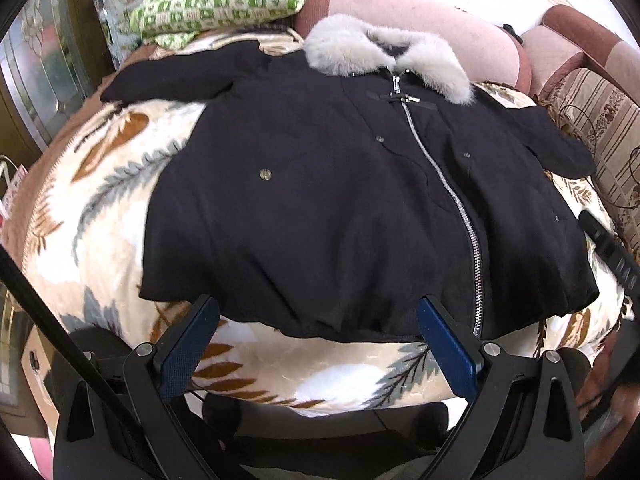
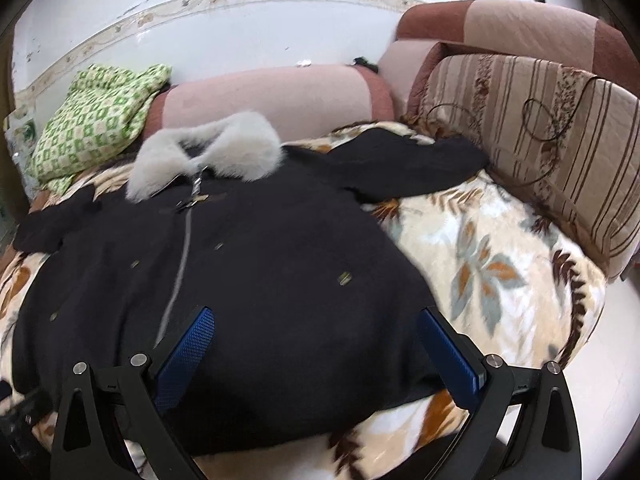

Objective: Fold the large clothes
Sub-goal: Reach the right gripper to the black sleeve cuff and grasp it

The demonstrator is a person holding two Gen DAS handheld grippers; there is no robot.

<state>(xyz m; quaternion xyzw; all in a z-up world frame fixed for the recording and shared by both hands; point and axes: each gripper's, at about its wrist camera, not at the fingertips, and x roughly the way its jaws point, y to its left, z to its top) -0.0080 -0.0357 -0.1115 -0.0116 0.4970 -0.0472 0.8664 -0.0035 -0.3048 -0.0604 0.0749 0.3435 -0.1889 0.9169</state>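
Over the coat's hem, the jaws of the left gripper (image 1: 318, 312) stood wide and empty; those of the right gripper (image 2: 316, 322) gaped likewise above its lower front. The black coat (image 1: 320, 200) lay flat, zipped, sleeves outspread, fur collar (image 1: 384, 56) farthest, on a leaf-patterned blanket (image 1: 100, 184).

Both wrist views look forward, low and near, from the coat's (image 1: 320, 200) hem; left view sits leftward, right view rightward; both share its collar (image 2: 208, 152).

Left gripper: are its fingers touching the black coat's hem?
Cannot tell. In the left wrist view the open left gripper sits at the black coat hem, fingers overlapping it, but neither contact nor gap shows.
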